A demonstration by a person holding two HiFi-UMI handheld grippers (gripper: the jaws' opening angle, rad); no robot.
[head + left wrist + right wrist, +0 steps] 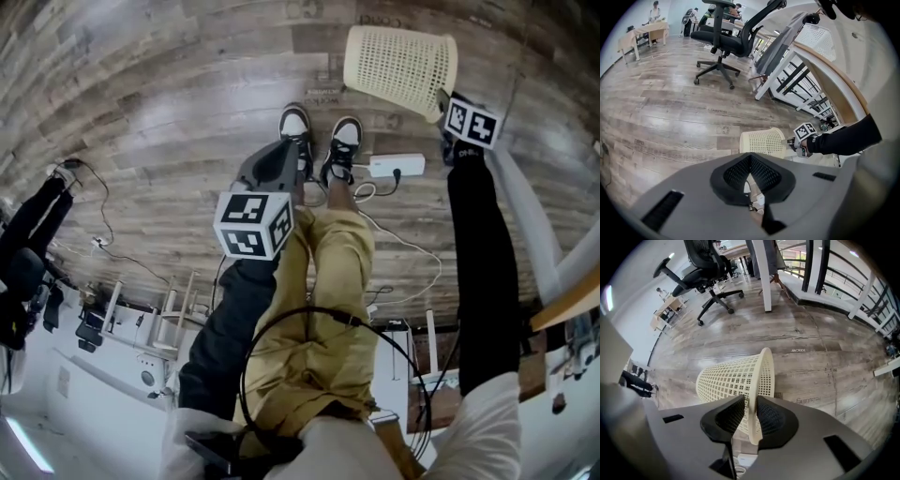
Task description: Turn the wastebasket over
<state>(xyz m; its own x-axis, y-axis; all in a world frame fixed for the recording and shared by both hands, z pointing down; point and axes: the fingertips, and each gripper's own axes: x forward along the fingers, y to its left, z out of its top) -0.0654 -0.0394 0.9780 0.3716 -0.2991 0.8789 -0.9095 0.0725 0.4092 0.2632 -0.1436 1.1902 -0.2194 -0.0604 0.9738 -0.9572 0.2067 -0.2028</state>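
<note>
A cream lattice wastebasket [398, 61] lies tipped on its side on the wood floor, its open rim turned toward my right gripper [442, 105]. In the right gripper view the wastebasket [733, 378] has its rim standing between the jaws of the right gripper [749, 405], which are open; a gap shows beside the left pad. My left gripper [292, 155] hangs lower left of the basket, above the person's shoes, shut and empty. In the left gripper view the left gripper [750, 157] has its tips meeting, and the wastebasket [761, 141] lies beyond with the right gripper [800, 139] at its rim.
A white power strip [396, 167] and loose cables lie on the floor by the person's shoes [342, 145]. A black office chair [724, 42] and a white slanted desk frame [785, 70] stand further off. A white post [764, 273] rises behind the basket.
</note>
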